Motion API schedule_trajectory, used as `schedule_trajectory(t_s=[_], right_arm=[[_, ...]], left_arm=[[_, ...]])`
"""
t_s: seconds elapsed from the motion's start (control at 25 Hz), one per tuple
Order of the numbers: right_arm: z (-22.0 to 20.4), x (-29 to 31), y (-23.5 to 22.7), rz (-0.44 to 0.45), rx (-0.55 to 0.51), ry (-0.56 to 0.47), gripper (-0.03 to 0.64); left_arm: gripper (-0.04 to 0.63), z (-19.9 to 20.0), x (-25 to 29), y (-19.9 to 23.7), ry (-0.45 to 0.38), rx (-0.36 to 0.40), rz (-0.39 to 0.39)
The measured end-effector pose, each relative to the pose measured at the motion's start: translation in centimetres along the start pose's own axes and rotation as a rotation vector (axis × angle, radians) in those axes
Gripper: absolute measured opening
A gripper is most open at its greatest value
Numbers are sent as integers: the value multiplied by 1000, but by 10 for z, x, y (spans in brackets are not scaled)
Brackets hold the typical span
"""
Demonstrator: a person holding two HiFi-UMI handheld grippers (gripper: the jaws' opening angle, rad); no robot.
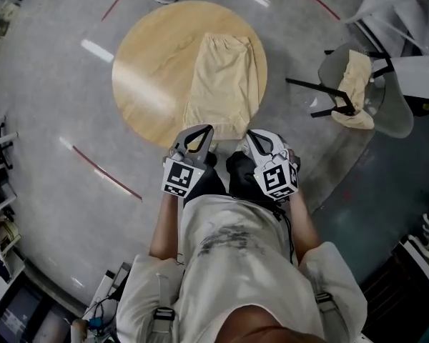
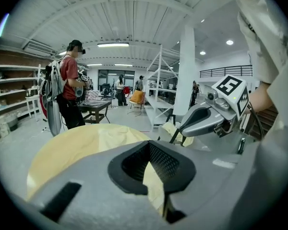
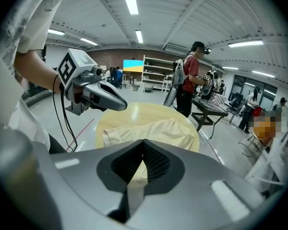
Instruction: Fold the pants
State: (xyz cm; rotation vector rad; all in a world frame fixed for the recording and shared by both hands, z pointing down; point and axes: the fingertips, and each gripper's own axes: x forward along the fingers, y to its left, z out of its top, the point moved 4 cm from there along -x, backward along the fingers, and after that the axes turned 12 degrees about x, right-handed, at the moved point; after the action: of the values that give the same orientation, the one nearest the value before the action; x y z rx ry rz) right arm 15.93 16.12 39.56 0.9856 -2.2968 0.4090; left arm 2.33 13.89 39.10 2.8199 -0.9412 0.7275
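Both grippers pressed together, holding nothing, poised at the near end of the pants.

Left gripper (image 1: 199, 134) and right gripper (image 1: 256, 138) sit side by side at the near rim of the round table (image 1: 146, 84), tips pointing far and downward. The pants (image 1: 222, 84) lie flat just beyond them, right of the table's middle, long axis running near to far. The left tip is by the near-left corner and the right tip by the near-right, so neither hand is clearly nearer. Likely next move: open the jaws and take the near edge.

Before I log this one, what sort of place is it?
Probably a big indoor workshop or lab hall: open metal shelving, a work table, and a bare concrete floor with taped lines.
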Motion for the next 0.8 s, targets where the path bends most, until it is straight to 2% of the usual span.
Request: schedule_trajectory(t_s=[0.32,0.8], right_arm=[[-28,26,-7,61,-83,43,9],[-64,50,-1,49,-131,64,21]], left_arm=[[8,-34,-1,9,80,27,83],[25,-89,0,-8,139,49,68]])
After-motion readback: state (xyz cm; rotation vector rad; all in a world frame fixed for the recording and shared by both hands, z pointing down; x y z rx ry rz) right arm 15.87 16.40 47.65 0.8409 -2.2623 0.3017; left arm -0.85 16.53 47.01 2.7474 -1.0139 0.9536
